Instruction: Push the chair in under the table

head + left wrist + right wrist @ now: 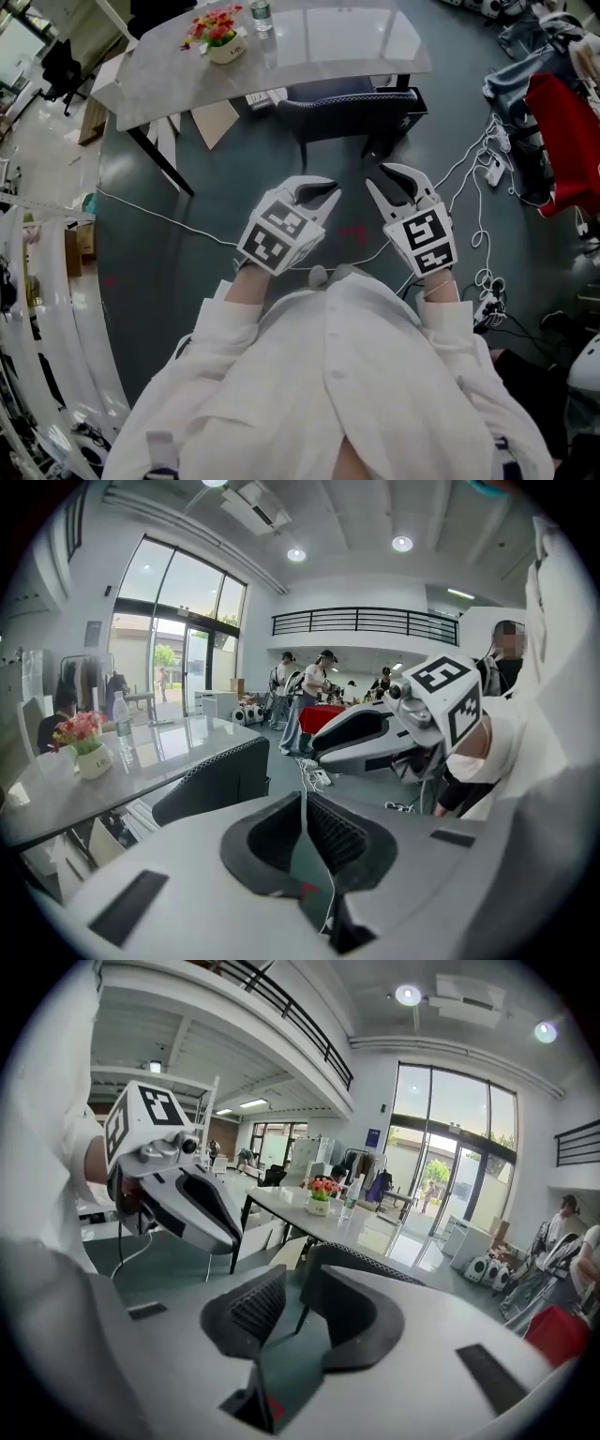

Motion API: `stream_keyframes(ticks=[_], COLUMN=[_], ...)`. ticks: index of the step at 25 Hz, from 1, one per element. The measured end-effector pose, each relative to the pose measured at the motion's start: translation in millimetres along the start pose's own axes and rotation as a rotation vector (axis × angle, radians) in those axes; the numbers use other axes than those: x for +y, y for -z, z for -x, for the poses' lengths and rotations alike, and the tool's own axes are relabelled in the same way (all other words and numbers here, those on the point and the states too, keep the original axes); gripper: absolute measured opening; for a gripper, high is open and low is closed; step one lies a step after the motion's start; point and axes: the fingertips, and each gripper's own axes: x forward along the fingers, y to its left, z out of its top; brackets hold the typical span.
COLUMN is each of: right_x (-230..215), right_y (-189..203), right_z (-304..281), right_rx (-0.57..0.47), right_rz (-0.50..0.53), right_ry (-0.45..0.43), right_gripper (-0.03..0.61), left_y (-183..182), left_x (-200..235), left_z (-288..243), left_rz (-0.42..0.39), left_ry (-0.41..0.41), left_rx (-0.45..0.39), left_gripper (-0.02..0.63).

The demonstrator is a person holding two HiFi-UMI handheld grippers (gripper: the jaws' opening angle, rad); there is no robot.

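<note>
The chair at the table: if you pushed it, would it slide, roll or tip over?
The chair probably slides rather than rolls: its thin legs show no wheels that I can see. Its low, wide back suggests it won't tip readily. The smooth, shiny floor should let it glide.

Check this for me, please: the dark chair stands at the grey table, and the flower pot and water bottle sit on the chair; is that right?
Not quite: the flower pot and water bottle sit on the grey table, not on the dark chair, as the head view shows.
</note>
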Motion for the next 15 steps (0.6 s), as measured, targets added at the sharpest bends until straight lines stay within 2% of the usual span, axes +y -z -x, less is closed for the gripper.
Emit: stream_keyframes(ticks=[10, 15], right_x=[-4, -2], right_y=[-20, -40], right_z=[18, 31], right_rx=[-0.067, -0.174], right_rz=[-0.071, -0.248], right_ry=[-0.052, -0.135], right_gripper=[0.057, 0.048], left_y=[-29, -42], left_x=[-12, -18], left_z=[-4, -2], left_rz=[0.067, 0.113], left_ry=[-0.004, -0.001], left_rx=[-0.055, -0.11], left_gripper=[0.026, 0.025])
